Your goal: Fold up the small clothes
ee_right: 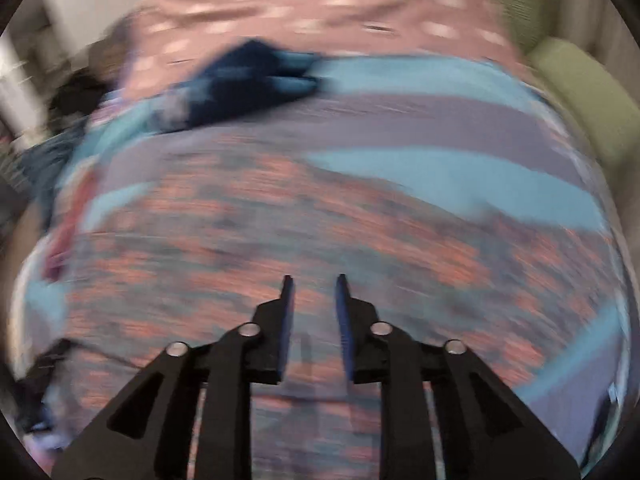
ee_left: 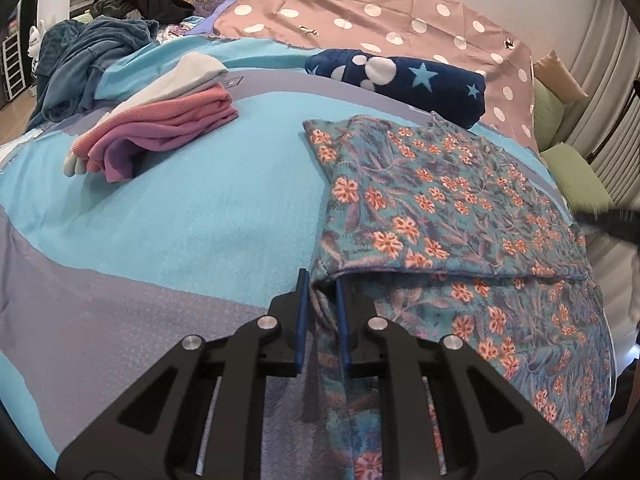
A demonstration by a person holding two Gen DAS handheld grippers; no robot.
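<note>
The floral garment (ee_left: 452, 208) is lying at three o'clock on the bedspread (ee_left: 200, 216), the folded pile (ee_left: 160, 128) sitting at ten, the starred blanket (ee_left: 400, 80) resting at one.

Home bedroom: bed with turquoise-and-grey blanket (ee_left: 180, 216) filling the frame, polka-dot sheet (ee_left: 360, 4) upper centre, green pillows (ee_left: 576, 176) at right, loose clothes pile (ee_left: 100, 56) upper left.

- The left wrist view looks forward and down along its fingers, close over the floral garment (ee_left: 448, 208) on the bed (ee_left: 192, 208).
- The right wrist view, blurred, looks down on the same garment.
- Both views share the navy blanket (ee_left: 400, 80) and the dotted sheet (ee_left: 360, 8).
</note>
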